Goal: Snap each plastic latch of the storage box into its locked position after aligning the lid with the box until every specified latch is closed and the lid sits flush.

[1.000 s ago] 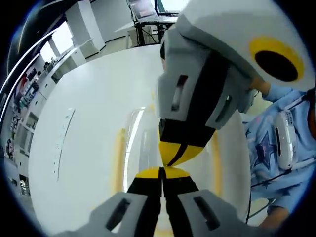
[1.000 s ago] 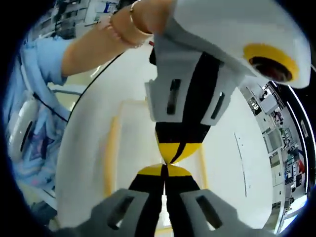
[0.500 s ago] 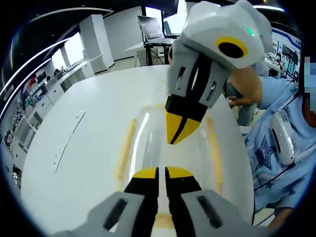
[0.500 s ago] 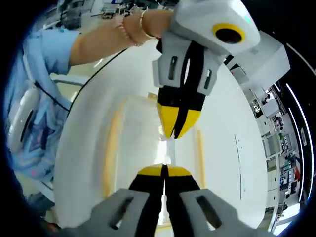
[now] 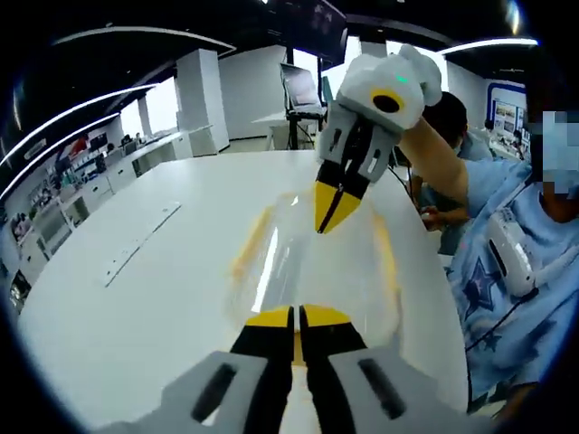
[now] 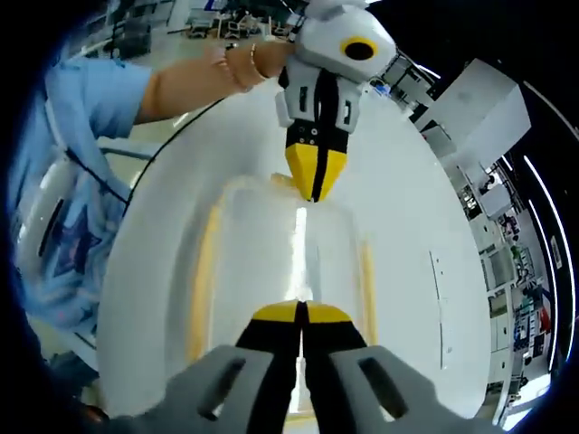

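A clear storage box with its clear lid lies on the white table between my two grippers. Yellow latches run along its long sides; I cannot tell how they stand. My left gripper is shut at the box's near end with nothing held. My right gripper faces it from the far end, shut and tilted down over the lid. In the right gripper view, my right gripper is shut low and my left gripper points down at the opposite end.
The white table is round-edged, with a long flat cable slot to one side. A person in a blue starred shirt stands at the table's edge. Desks and a monitor stand are beyond.
Both grippers have drawn back from each other along the box; a second ago their tips nearly touched over the lid. More of the lid and both yellow sides now show.
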Motion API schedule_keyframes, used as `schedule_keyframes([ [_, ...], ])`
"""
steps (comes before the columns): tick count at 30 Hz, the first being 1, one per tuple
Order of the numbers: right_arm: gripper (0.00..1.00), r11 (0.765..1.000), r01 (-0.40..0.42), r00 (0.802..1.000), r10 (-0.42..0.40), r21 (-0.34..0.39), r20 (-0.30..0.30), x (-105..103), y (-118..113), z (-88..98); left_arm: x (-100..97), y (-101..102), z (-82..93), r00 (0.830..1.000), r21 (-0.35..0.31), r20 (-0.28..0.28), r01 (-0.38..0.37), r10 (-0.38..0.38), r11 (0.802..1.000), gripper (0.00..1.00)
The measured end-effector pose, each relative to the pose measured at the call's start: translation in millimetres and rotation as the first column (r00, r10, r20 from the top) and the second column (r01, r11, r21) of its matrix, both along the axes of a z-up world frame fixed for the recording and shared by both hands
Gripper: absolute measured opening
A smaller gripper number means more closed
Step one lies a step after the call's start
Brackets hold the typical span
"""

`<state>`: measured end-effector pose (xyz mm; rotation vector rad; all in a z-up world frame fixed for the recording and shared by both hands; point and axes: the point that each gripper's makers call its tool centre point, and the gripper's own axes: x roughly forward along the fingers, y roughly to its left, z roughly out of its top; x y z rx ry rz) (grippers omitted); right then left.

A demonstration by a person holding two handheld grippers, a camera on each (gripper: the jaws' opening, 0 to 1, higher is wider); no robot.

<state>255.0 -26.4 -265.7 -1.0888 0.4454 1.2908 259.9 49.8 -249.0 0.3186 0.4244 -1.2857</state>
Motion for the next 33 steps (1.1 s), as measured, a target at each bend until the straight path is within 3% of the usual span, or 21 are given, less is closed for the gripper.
schedule_keyframes([
  [1, 0.00, 1.000, 0.002, 1.000, -0.002, -0.001, -0.006, 0.0, 0.6, 0.1, 0.1, 4.4, -2.6, 1.000, 0.000, 0.002, -0.001, 0.001, 1.000, 0.01],
  [3, 0.00, 1.000, 0.000, 1.000, -0.001, -0.002, -0.009, -0.4, 1.5, 0.3, 0.7, 5.0, -0.4, 1.000, -0.067, 0.022, -0.003, 0.005, 0.998, 0.00],
  [10, 0.00, 0.998, 0.011, 1.000, -0.012, -0.056, -0.029, -1.4, 6.9, 0.8, -10.4, 19.6, -0.8, 1.000, -0.203, -0.014, 0.020, -0.023, 0.979, 0.00],
  [18, 0.00, 0.991, 0.029, 0.997, -0.038, -0.134, -0.064, -3.5, 11.9, -1.1, -18.9, 33.2, -12.4, 0.999, -0.211, -0.015, 0.025, -0.029, 0.977, 0.00],
  [33, 0.00, 0.988, 0.048, 0.995, -0.060, -0.148, -0.078, -3.8, 6.8, 0.1, -10.2, 32.7, -15.4, 1.000, -0.202, -0.010, 0.017, -0.020, 0.979, 0.00],
])
